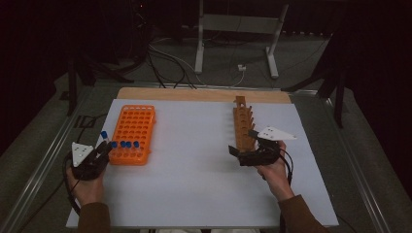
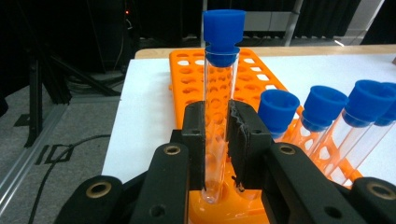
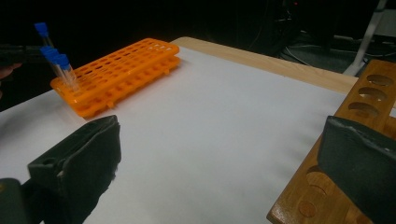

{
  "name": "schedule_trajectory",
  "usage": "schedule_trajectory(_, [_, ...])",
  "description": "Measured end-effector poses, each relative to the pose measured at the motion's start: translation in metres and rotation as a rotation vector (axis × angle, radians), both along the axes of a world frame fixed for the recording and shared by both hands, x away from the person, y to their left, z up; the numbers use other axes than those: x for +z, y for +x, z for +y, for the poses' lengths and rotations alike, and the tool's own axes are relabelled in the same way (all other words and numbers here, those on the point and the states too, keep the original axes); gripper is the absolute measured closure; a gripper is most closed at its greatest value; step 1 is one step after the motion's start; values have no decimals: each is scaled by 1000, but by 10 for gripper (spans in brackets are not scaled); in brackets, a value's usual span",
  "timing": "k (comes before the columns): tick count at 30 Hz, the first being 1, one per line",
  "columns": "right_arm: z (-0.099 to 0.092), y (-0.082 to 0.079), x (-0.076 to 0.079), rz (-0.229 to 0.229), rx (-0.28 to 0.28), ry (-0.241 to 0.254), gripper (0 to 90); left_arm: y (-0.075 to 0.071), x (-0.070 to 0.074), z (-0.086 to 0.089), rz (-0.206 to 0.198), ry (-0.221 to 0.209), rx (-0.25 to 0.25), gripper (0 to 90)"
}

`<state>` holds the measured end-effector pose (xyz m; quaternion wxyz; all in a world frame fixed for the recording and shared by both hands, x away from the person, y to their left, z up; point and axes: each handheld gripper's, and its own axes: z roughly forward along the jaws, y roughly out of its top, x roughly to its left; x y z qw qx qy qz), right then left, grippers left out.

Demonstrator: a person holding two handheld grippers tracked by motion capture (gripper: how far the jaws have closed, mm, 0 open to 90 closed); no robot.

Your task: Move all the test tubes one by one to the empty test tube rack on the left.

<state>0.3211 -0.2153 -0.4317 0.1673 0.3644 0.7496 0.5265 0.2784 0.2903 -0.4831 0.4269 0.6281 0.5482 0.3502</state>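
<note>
Left gripper [image 2: 217, 135]: jaws closed on a clear test tube [image 2: 217, 116] with a blue cap, pads pressing its lower glass on both sides. Tube upright, its rounded bottom at the near corner of the orange rack [image 2: 224, 79], at or just inside a hole; whether it is seated, cannot tell. In the high view the left gripper [image 1: 103, 148] sits at the rack's [image 1: 133, 133] near-left corner, the held tube [image 1: 104, 136] leaning slightly away from the rack.

Four more blue-capped tubes [image 2: 322, 116] stand in the rack's near row, just beside the held one, tilted a little.

Right gripper [image 3: 219, 154]: jaws wide apart, nothing between the pads. It rests over the white counter [image 3: 210, 116] with one jaw against the near end of the wooden rack [image 3: 364, 98], whose round holes show no tubes. In the high view the right gripper [image 1: 243, 145] lies at the wooden rack's [image 1: 243, 121] near end.

The two racks stand well apart, orange to the left, wooden to the right.
</note>
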Motion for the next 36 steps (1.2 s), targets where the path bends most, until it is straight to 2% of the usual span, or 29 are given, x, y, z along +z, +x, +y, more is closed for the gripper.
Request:
schedule_trajectory(4, [0, 0, 0, 0, 1, 0, 0, 1, -3, 0, 10, -5, 0, 783])
schedule_trajectory(7, [0, -1, 0, 1, 2, 1, 0, 1, -8, 2, 36, -9, 1, 783])
schedule_trajectory(11, [0, -1, 0, 1, 3, 3, 0, 0, -10, 0, 53, 8, -7, 784])
schedule_trajectory(15, [-1, -1, 0, 1, 4, 0, 0, -1, -11, 0, 74, 7, -9, 785])
schedule_trajectory(19, [-1, -1, 0, 2, 5, 1, 0, -1, -16, -1, 129, 47, -20, 786])
schedule_trajectory(24, [-2, -2, -1, 4, 4, 0, 0, -3, -15, -4, 141, 70, -20, 786])
schedule_trajectory(34, [-13, -3, -3, 24, -30, 16, 0, -3, -15, -2, 151, 43, -26, 779])
schedule_trajectory(36, [-15, -3, -4, 28, -36, 18, 0, -3, -15, -1, 154, 20, -27, 766])
